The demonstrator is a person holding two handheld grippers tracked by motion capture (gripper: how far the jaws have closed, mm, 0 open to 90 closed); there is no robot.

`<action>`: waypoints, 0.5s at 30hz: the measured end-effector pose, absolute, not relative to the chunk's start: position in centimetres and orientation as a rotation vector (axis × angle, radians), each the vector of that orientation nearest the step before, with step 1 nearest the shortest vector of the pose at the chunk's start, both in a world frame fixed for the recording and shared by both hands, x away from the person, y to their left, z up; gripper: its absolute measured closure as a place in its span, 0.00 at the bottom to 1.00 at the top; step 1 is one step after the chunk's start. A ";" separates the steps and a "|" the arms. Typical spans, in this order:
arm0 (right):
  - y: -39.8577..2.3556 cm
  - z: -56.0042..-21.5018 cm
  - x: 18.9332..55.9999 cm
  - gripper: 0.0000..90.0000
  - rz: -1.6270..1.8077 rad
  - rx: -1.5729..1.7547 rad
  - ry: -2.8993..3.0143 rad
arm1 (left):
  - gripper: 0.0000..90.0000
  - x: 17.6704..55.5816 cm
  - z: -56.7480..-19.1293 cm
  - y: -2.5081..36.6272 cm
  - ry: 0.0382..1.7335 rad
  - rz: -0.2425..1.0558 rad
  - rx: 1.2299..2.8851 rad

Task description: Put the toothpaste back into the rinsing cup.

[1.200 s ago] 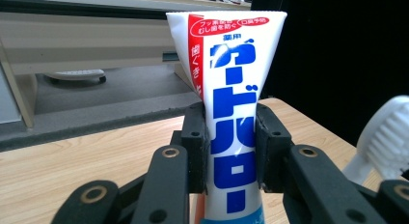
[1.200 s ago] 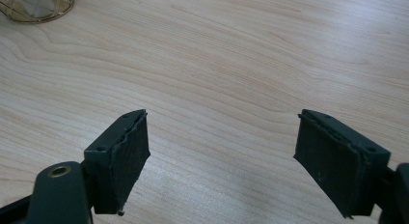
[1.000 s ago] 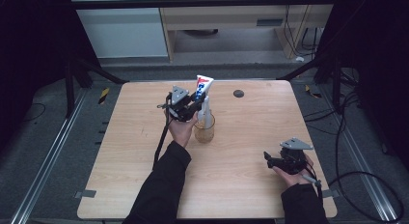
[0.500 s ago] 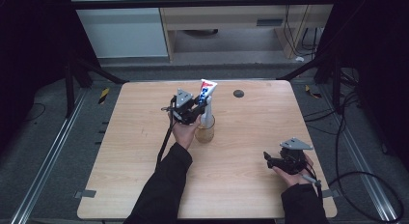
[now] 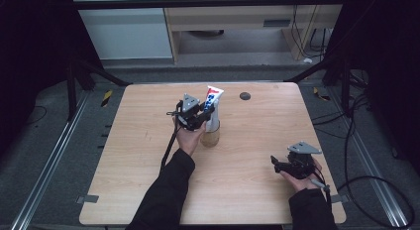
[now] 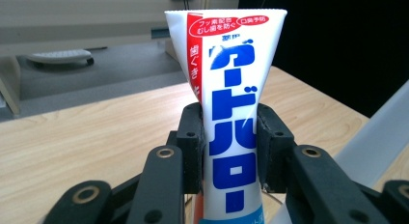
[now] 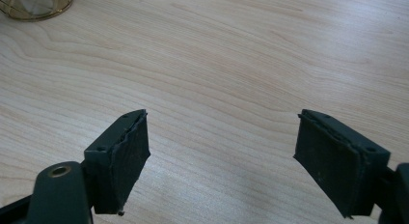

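One toothpaste tube (image 6: 230, 118), white with blue lettering, stands upright, pinched between the jaws of your left gripper (image 5: 199, 115) over the table's middle, just above one gold wire cup (image 5: 211, 137). One small dark disc (image 5: 244, 95) lies near the far edge. Your right gripper (image 7: 231, 161) rests near the front right corner, jaws spread wide over bare wood of the table (image 5: 257, 126)

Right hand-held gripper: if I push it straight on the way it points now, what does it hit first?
Probably the bare wooden table: the open right hand-held gripper looks down at it with nothing between the jaws. The gold wire holder sits off to the side, likely missed.
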State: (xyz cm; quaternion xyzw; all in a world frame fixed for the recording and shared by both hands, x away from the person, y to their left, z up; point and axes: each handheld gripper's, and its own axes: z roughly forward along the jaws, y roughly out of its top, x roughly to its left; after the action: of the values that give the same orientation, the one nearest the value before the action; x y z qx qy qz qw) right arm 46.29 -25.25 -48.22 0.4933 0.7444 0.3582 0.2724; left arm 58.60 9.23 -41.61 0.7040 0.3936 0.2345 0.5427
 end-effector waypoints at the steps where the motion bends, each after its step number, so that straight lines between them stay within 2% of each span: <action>1: -25.2 -48.2 46.3 0.22 0.967 1.332 2.005 | 0.74 58.6 -41.7 9.2 0.936 0.555 1.680; 15: -25.1 -48.3 46.3 0.22 0.959 1.330 2.008 | 0.72 57.1 -42.4 9.8 0.918 0.581 1.806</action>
State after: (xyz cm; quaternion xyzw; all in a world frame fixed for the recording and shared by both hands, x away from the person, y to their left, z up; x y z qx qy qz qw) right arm 46.29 -25.09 -48.30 0.4937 0.7455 0.3561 0.2713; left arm 57.07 9.84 -42.41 0.7450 0.3785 0.2395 0.4943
